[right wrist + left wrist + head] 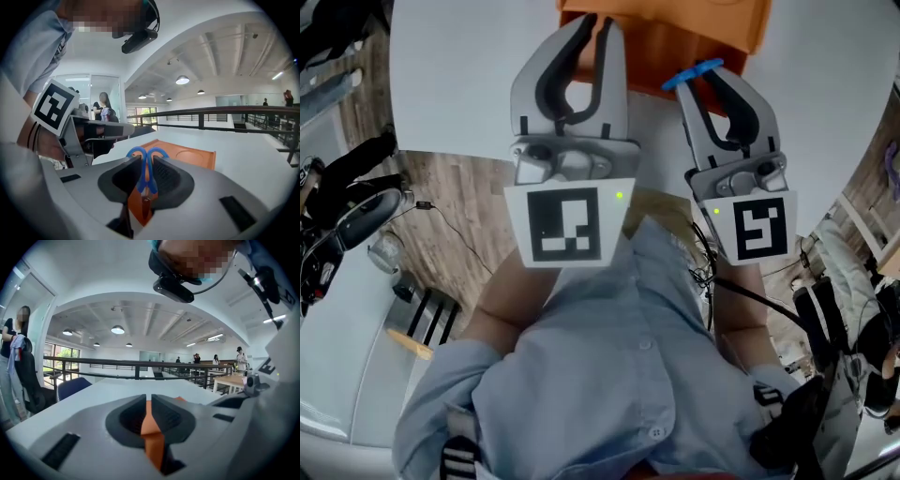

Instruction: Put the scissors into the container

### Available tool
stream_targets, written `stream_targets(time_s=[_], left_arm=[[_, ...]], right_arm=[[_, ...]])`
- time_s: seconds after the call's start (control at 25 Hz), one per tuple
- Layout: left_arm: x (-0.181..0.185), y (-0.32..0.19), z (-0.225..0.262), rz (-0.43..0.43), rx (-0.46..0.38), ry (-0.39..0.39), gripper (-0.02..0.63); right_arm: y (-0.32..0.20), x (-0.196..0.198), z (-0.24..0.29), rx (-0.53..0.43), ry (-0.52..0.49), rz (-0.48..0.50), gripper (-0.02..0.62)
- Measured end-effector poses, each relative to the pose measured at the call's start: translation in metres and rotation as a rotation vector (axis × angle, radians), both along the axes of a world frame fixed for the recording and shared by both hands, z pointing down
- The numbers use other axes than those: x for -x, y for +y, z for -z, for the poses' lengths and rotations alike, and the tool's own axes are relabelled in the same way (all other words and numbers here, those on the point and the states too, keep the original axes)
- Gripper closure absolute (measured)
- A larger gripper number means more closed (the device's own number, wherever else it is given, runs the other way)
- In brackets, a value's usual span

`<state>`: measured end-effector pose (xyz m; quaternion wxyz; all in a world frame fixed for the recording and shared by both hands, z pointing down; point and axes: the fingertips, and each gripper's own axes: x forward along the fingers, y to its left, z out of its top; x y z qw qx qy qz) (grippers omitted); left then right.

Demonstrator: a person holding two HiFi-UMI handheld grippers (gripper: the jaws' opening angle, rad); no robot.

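Note:
The orange container (694, 28) stands on the white table (459, 75), just ahead of both grippers. My left gripper (593, 23) is at the container's near left edge. In the left gripper view the left gripper (148, 401) has its jaws nearly together, with the orange container wall (151, 427) pinched between them. My right gripper (710, 77) is shut on blue-handled scissors (692, 75), just before the container's near edge. In the right gripper view the right gripper (146, 161) holds the scissors (143, 176) with the handle loops sticking up. The blades are hidden. Beyond them lies the container (187, 157).
The table's near edge runs under my grippers, with wood floor (459, 216) below. Dark equipment and a chair (347, 206) crowd the left, and cables and gear (825, 328) the right. A person (11, 362) stands far off beside a railing (140, 364).

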<state>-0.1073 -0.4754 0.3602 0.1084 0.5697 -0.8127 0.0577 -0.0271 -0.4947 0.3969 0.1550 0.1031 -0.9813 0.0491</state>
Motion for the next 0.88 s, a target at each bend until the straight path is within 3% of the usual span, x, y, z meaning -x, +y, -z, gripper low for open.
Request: stream_targets(time_s=[0.2, 0.52, 0.88], left_arm=[[-0.012, 0.0, -0.018, 0.042, 0.026, 0.023, 0.566], [0.011, 0.011, -0.04, 0.123, 0.038, 0.048, 0.566], [0.044, 0.012, -0.041, 0.163, 0.047, 0.082, 0.566]], right_arm=[[-0.001, -0.006, -0.007, -0.004, 0.004, 0.067, 0.511], [0.016, 0.023, -0.038, -0.023, 0.118, 0.225, 0.508], [0.013, 0.057, -0.048, 0.035, 0.177, 0.27, 0.503]])
